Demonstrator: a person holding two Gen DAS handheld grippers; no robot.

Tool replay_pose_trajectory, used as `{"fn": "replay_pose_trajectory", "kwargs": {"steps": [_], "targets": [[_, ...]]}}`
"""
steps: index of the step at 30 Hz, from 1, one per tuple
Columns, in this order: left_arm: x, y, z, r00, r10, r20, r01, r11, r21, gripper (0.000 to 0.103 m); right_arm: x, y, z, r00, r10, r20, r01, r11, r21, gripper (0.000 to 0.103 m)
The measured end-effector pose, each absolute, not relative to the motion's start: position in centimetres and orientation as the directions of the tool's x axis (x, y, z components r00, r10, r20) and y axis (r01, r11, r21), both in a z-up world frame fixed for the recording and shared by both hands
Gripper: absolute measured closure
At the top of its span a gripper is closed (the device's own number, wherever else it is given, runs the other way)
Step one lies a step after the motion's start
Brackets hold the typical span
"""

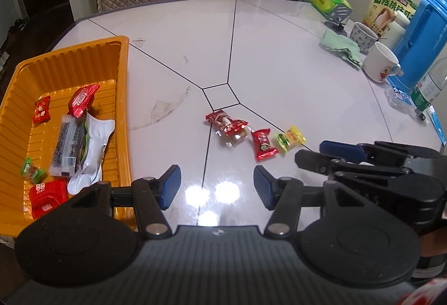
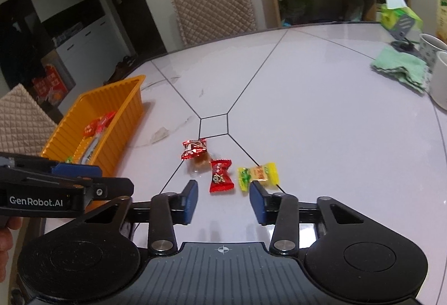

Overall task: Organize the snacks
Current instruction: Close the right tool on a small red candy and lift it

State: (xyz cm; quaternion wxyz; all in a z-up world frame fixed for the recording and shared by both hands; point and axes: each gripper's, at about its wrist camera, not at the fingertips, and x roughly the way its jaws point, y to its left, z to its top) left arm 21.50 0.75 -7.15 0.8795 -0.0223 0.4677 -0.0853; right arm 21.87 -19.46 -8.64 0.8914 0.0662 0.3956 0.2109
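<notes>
Three wrapped snacks lie on the white table: a red-and-clear candy, a red candy and a yellow-green candy. An orange tray at the left holds several snacks. My left gripper is open and empty, just right of the tray, short of the candies. My right gripper is open and empty, just short of the red candy; it also shows in the left wrist view.
At the right stand two mugs, a green cloth, a blue jug, a snack box, a tissue pack and a water bottle. A padded chair stands behind the table.
</notes>
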Motion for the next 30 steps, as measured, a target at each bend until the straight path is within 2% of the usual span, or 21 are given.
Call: {"fn": "replay_pose_trajectory", "kwargs": {"steps": [15,25,26,28,30], "targets": [[24.4,1.6,-8.8,0.524,-0.157,-0.837,0.117,0.987,-0.112,0.049,26.1,-15.8,-11.8,0.555,0.415,-0.721,-0.373,0.899,0.231,0.072],[25.4,1.6,-9.2,0.517,-0.161,-0.841,0.122,0.986,-0.114,0.049,27.3,-15.3,-13.1,0.538,0.4,-0.742,-0.369,0.903,0.219,0.073],[25.4,1.5,-9.2,0.517,-0.161,-0.841,0.123,0.986,-0.113,0.049,27.4,-15.2,-13.2,0.538,0.399,-0.743,-0.37,0.903,0.217,0.074],[25.5,1.4,-9.2,0.516,-0.162,-0.841,0.127,0.986,-0.112,0.049,27.4,-15.2,-13.3,0.537,0.393,-0.746,-0.373,0.904,0.208,0.084],[25.7,1.2,-9.3,0.515,-0.164,-0.841,0.13,0.985,-0.113,0.049,27.3,-15.5,-13.3,0.536,0.399,-0.744,-0.377,0.902,0.211,0.085]]}}
